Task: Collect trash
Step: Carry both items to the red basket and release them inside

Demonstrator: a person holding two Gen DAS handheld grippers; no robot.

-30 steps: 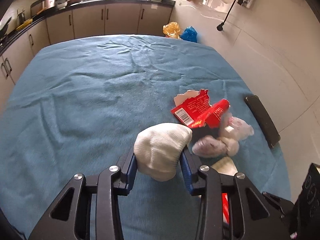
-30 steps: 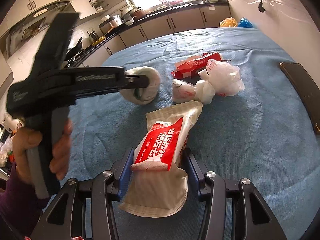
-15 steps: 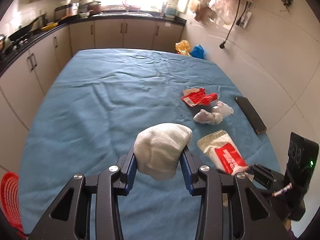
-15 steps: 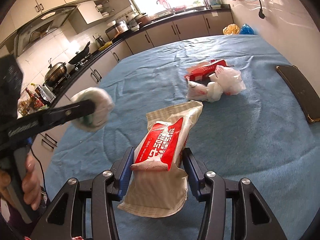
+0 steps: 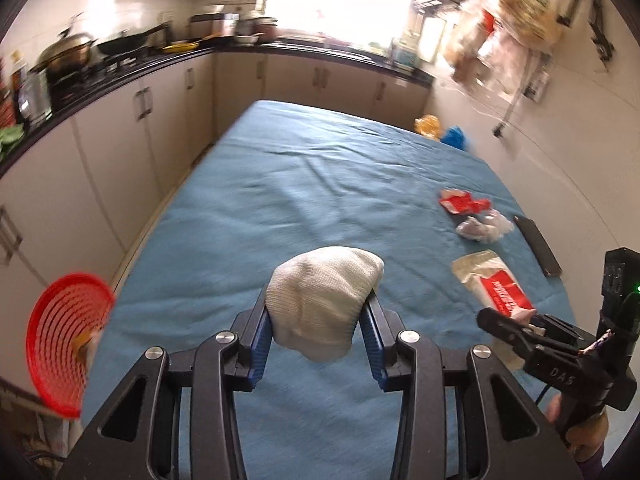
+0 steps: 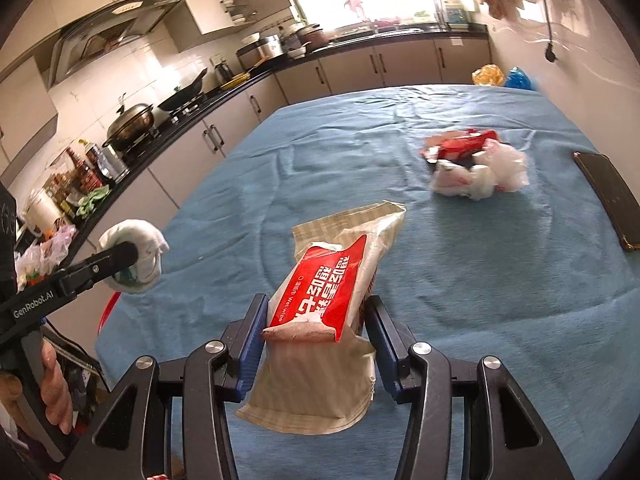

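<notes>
Nearest, the left gripper has its blue pads pressed against both sides of a balled-up white knitted cloth, which hangs clear above the blue cloth-covered table. In the right wrist view the same cloth ball sits at the tip of that gripper, over the table's left edge. A hand wraps the grip below it.

The right gripper pinches a beige striped wet-wipe packet with a red printed label — pads against its two long edges, the packet lifted off the table and tilted. From the left wrist view the packet projects beyond the right gripper's black fingers.

To the left, beside the table and lower than its top, a red plastic mesh basket stands open; something pale lies inside, too blurred to identify.

Further out on the table, toward its right side, the remaining trash lies in a loose cluster: a crumpled white plastic bag touching a torn red and white wrapper. Just right of these, near the table's edge, a dark flat rectangular phone lies apart from them.

At the far end — an orange bag and a blue bag beyond the table, against the cream kitchen cabinets.
</notes>
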